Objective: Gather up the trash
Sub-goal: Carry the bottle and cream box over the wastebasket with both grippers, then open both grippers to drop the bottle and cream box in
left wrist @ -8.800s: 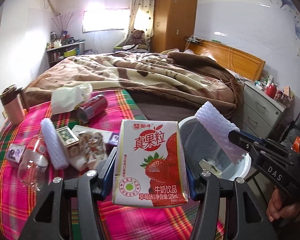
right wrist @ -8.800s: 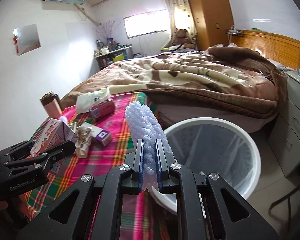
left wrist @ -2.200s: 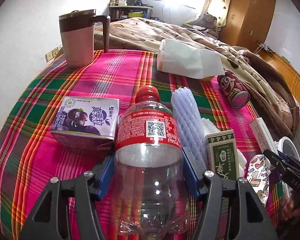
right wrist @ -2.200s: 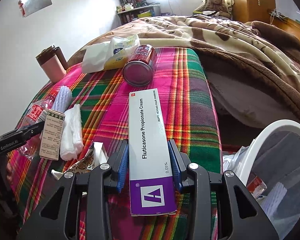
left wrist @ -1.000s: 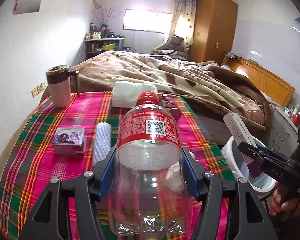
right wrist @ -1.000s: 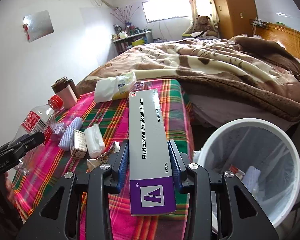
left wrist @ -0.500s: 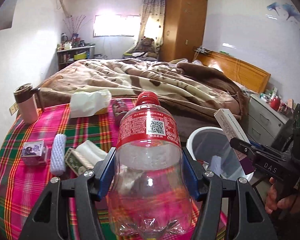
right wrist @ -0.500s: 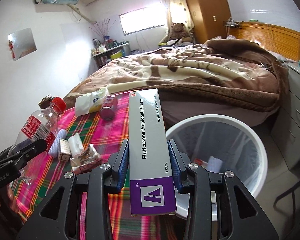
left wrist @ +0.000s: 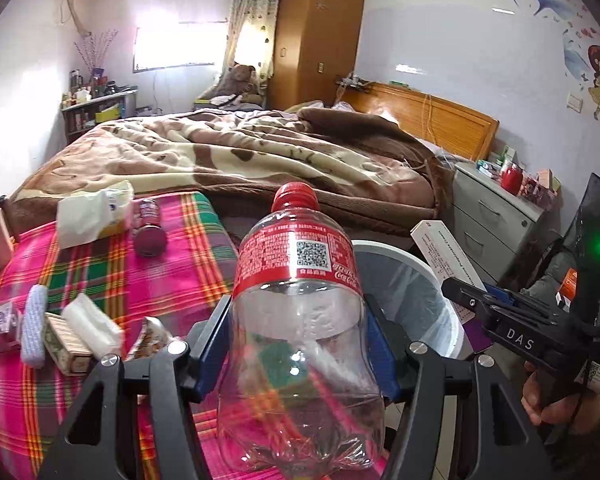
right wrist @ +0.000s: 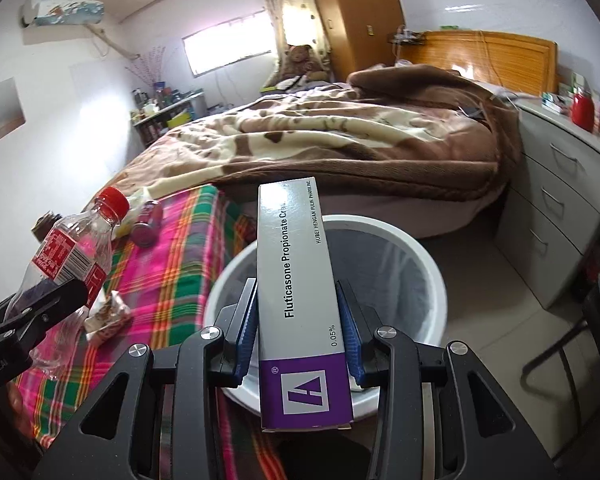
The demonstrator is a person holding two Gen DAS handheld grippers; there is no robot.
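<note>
Now my left fingers (left wrist: 296,344) squeeze the empty, crushable bottle (left wrist: 300,320) at its waist, my right fingers (right wrist: 298,336) pinch the light, stiff carton (right wrist: 300,300) low, both near the bin (right wrist: 428,268).

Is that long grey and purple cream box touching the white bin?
Apart. In the left wrist view the grey and purple cream box hangs above the white bin's rim, clamped in the right gripper.

Both wrist cameras look downward, sharing the bin (left wrist: 440,280) and bed (right wrist: 380,140).
</note>
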